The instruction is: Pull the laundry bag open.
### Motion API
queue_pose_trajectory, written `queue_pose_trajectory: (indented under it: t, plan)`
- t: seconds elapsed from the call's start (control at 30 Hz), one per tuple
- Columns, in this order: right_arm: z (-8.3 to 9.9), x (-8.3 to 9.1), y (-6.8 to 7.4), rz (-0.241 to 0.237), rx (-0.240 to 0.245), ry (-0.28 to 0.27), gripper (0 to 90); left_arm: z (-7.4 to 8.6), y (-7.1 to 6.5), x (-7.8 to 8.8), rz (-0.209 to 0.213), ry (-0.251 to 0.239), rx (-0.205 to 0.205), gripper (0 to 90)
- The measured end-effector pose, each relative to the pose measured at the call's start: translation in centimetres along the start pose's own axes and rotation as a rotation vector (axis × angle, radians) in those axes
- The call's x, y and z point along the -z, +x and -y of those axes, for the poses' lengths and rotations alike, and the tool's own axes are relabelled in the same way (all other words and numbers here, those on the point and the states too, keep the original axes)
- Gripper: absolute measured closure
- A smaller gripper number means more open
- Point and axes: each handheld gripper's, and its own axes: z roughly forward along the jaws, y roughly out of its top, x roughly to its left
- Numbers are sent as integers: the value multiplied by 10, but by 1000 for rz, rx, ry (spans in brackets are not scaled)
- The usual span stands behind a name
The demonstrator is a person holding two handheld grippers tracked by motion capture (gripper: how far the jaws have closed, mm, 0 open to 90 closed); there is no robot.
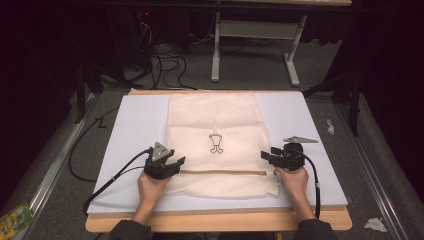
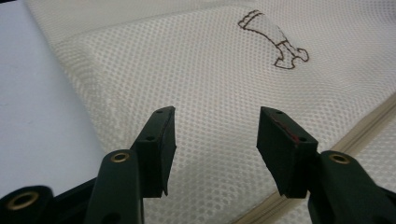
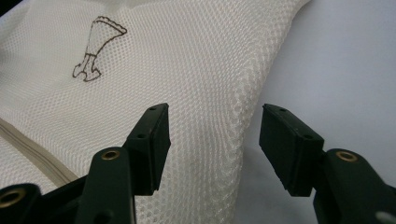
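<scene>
A cream mesh bag (image 1: 215, 120) lies flat on a white mat (image 1: 135, 130). It has a small brown-outlined emblem (image 1: 215, 143) in its middle and a zipper (image 1: 225, 172) running across near its front edge. My left gripper (image 1: 181, 161) sits at the zipper's left end, open, with its jaws just above the mesh (image 2: 187, 70) and nothing pinched between them (image 2: 215, 135). My right gripper (image 1: 263, 156) is at the zipper's right end and is also open. The bag's right edge (image 3: 243, 121) lies under the gap between its jaws (image 3: 214, 135), untouched by the pads.
The mat rests on a wooden tabletop (image 1: 215, 220) whose front edge shows below the hands. Bare mat lies left and right of the bag. On the floor are cables (image 1: 165, 62), a white table frame (image 1: 255, 30), crumpled paper (image 1: 375, 224) and a green packet (image 1: 15, 217).
</scene>
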Motion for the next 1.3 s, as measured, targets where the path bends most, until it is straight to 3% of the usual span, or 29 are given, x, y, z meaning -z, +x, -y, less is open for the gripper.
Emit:
queue_pose_trajectory:
  t: [0.17,0.43,0.67,0.87,0.97,1.07,1.3]
  plan:
    - [-1,-5,-1,11,-26,31,416,3,-5,-8,15,15,-6,469]
    - [-4,-13,5,22,-17,92,418,5,-7,-11,9,30,-19,468]
    - [3,-2,9,19,1,147,424,5,-6,-13,12,44,-11,461]
    - [1,-6,15,-21,-22,177,517,5,-4,-15,25,58,5,491]
    - [-2,-9,18,-20,-13,191,529,5,-5,-16,9,64,8,494]
    - [-1,-10,22,-3,16,192,548,4,-6,-17,2,75,0,490]
    - [3,-9,22,47,74,175,753,4,-7,-18,-4,90,-9,483]
